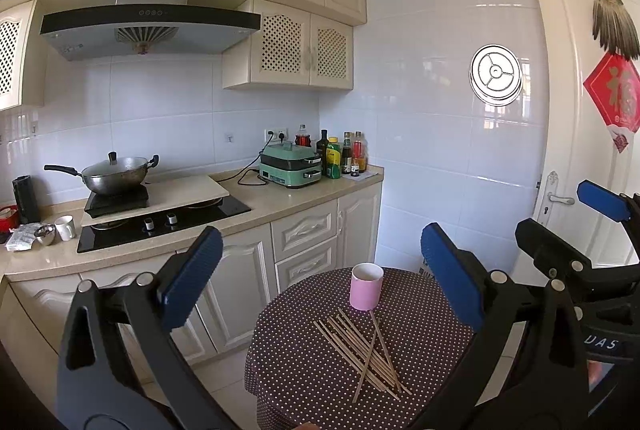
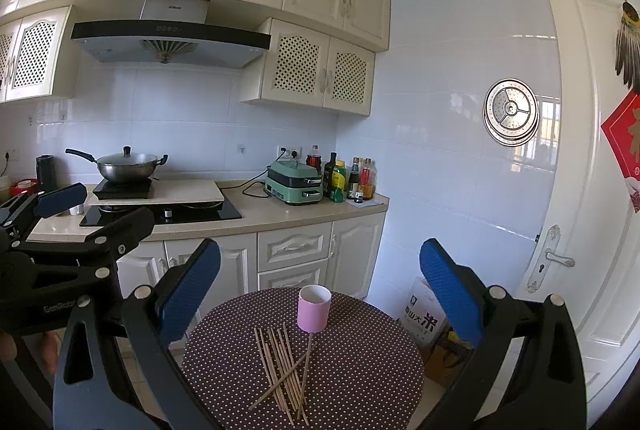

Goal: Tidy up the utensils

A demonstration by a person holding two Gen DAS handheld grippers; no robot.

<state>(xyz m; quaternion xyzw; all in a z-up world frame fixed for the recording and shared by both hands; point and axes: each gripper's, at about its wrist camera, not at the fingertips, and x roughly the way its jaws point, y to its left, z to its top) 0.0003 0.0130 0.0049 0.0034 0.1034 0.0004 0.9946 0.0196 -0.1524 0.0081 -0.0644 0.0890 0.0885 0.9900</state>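
A pink cup (image 1: 366,286) (image 2: 314,310) stands upright at the far side of a small round table with a dotted dark cloth (image 1: 296,370) (image 2: 368,362). Several thin wooden chopsticks (image 1: 360,346) (image 2: 282,370) lie loose in a pile in front of the cup, some crossed, one reaching the cup's base. My left gripper (image 1: 320,250) (image 2: 92,214) hangs open above the table's near edge, holding nothing. To its right my right gripper (image 2: 320,254) (image 1: 576,226) is also open and holds nothing. Both are well short of the chopsticks.
Behind the table runs a kitchen counter (image 1: 264,206) with a hob, a lidded wok (image 1: 114,174), a green appliance (image 1: 290,166) and several bottles (image 1: 344,154). A white door (image 2: 592,190) is at the right. A rice bag (image 2: 424,318) sits on the floor beside the table.
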